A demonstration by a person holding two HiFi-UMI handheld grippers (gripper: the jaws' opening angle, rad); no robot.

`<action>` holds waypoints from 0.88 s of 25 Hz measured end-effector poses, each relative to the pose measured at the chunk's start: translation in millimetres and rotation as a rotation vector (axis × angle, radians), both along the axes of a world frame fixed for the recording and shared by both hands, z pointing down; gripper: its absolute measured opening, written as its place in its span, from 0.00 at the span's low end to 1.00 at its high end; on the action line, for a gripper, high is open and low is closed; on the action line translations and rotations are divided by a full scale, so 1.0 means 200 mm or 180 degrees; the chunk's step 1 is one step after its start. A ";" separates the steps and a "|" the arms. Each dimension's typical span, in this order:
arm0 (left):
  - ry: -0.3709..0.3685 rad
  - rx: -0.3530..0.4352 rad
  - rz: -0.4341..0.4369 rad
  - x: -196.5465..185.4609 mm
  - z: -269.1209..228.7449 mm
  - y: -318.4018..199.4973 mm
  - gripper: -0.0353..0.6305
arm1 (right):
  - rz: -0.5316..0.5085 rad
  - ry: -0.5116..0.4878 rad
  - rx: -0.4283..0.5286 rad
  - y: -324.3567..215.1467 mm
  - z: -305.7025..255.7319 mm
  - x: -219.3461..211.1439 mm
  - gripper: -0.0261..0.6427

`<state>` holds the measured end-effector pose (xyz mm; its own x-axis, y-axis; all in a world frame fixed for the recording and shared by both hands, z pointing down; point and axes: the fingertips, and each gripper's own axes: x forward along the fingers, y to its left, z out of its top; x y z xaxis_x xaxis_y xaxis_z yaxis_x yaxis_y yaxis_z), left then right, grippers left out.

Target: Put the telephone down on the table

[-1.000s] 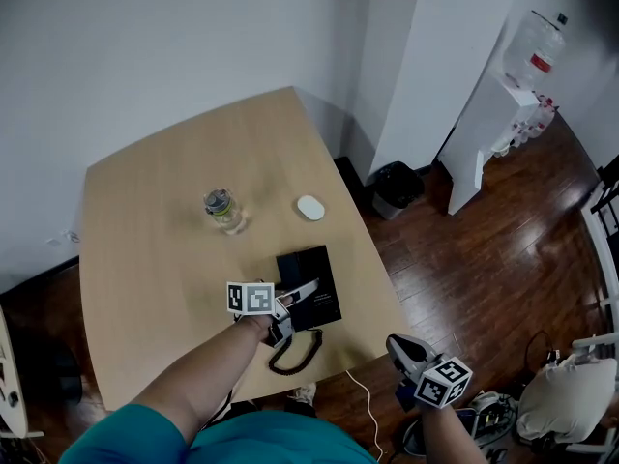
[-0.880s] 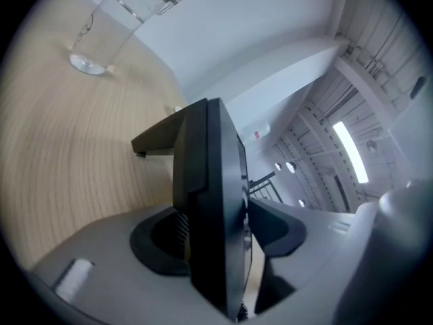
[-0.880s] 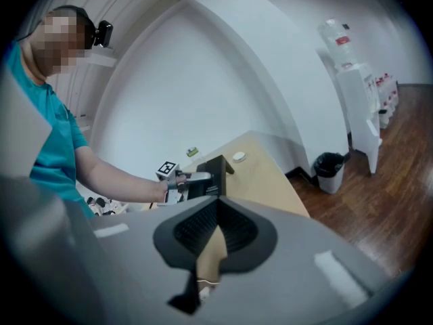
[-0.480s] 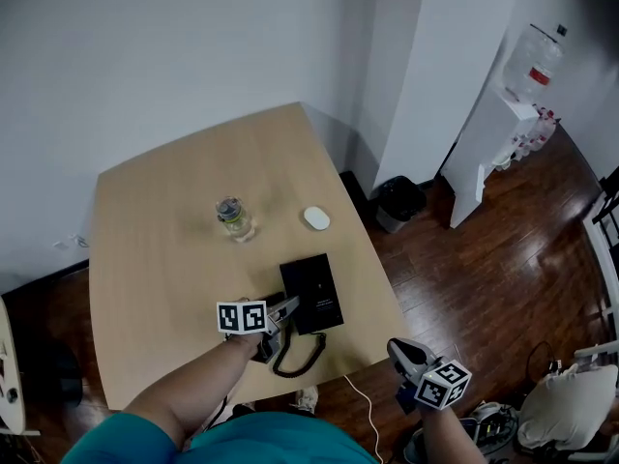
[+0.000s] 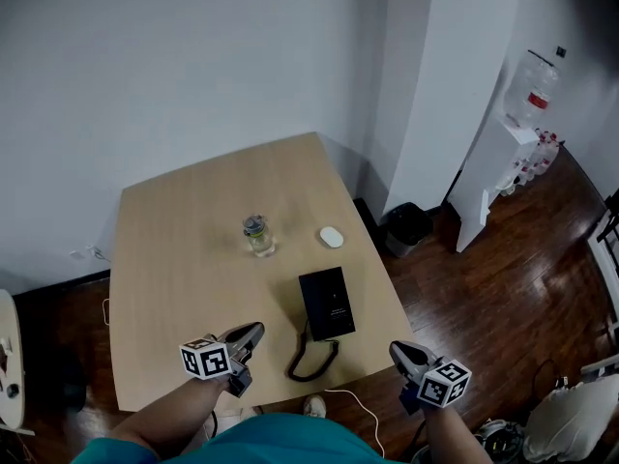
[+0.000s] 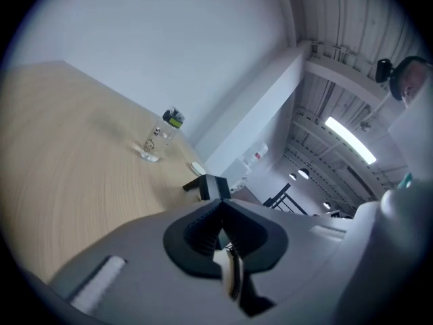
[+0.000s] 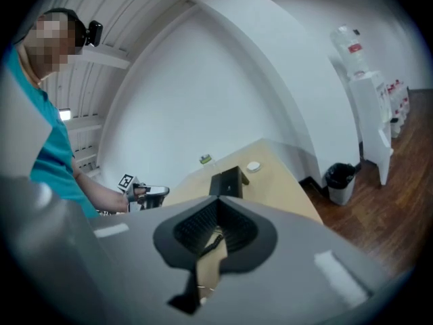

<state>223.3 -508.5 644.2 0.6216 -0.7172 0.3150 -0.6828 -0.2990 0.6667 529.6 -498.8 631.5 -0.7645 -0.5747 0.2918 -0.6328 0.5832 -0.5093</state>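
The flat black rectangular telephone (image 5: 327, 303) is down on the pale wooden counter (image 5: 164, 259), lying flat near the right-hand edge with its long axis running away from the person. By the look of it, the placing is done.

The left claw (image 5: 253, 332) hangs over the near edge of the counter. Its jaws have just been closing, and now they are pressed together with nothing between them. From that claw the telephone lies ahead and to the right, apart from it, and the black coiled cord (image 5: 314, 359) loops across the gap.

The right claw (image 5: 398, 352) sits off the counter altogether, past the near right corner and over the dark wooden floor (image 5: 503, 288). Its jaws meet at the tips too, and it holds nothing.

Both claws are about equally near the telephone, but only the left one is over the counter.

As for room, the telephone's right side is near the counter edge, so there is little margin that way. To its left there is plenty of bare wood. Further back, the clear plastic bottle (image 5: 257, 236) and the small white oval puck (image 5: 332, 237) stand well apart from it.
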 end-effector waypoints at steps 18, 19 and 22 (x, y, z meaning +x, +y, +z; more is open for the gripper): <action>0.0092 0.0871 -0.0298 -1.08 -0.51 0.91 0.06 | -0.0620 0.0174 0.0295 0.41 -0.20 -1.12 0.04; 0.0073 0.0889 -0.0291 -1.17 -0.52 0.98 0.06 | -0.0603 0.0170 0.0329 0.44 -0.22 -1.20 0.04; -0.0052 0.0939 -0.0249 -1.43 -0.55 1.20 0.06 | -0.0555 0.0088 0.0355 0.55 -0.26 -1.42 0.04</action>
<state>-62.3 -269.0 534.4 0.5575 -0.8246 0.0954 -0.7212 -0.4242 0.5477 244.6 -388.7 580.2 -0.8478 -0.4644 0.2561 -0.5303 0.7369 -0.4193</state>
